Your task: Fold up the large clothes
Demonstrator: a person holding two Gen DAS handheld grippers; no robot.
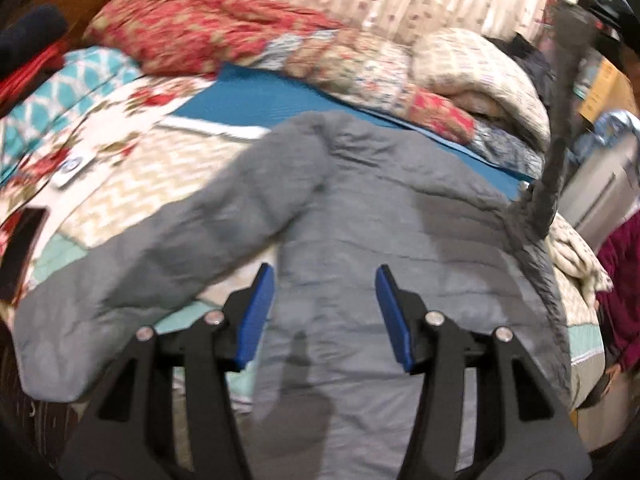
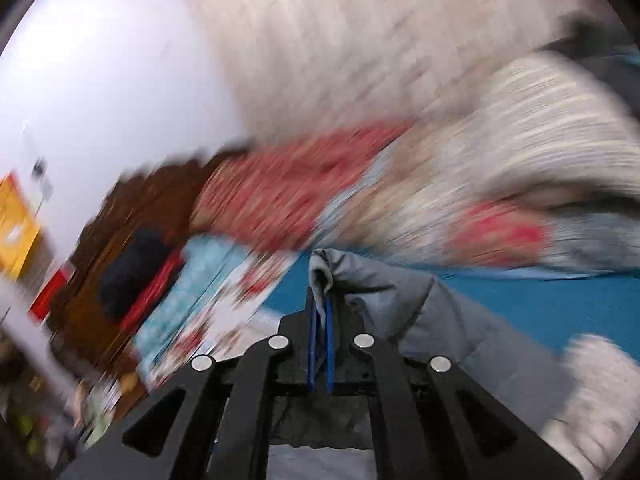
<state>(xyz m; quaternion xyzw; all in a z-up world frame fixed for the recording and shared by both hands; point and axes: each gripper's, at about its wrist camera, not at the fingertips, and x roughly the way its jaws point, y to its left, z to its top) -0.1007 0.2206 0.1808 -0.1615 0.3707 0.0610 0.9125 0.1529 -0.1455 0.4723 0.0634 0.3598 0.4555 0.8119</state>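
A grey quilted jacket (image 1: 380, 220) lies spread on the bed, one sleeve (image 1: 160, 256) stretched out to the left. My left gripper (image 1: 324, 316) hovers above its lower back, blue pads apart, nothing between them. At the right edge of the left wrist view a dark strip of the jacket (image 1: 560, 136) is pulled upward. In the blurred right wrist view my right gripper (image 2: 321, 312) is shut on a fold of the grey jacket (image 2: 384, 292), which bunches over the fingertips and trails off to the right.
A patterned quilt (image 1: 132, 168) and a blue sheet (image 1: 256, 100) cover the bed. Rolled red-floral bedding (image 1: 208, 28) and cream bedding (image 1: 480, 76) are piled behind the jacket. A dark phone-like slab (image 1: 20, 248) lies at left. A person's maroon sleeve (image 1: 620, 280) shows at right.
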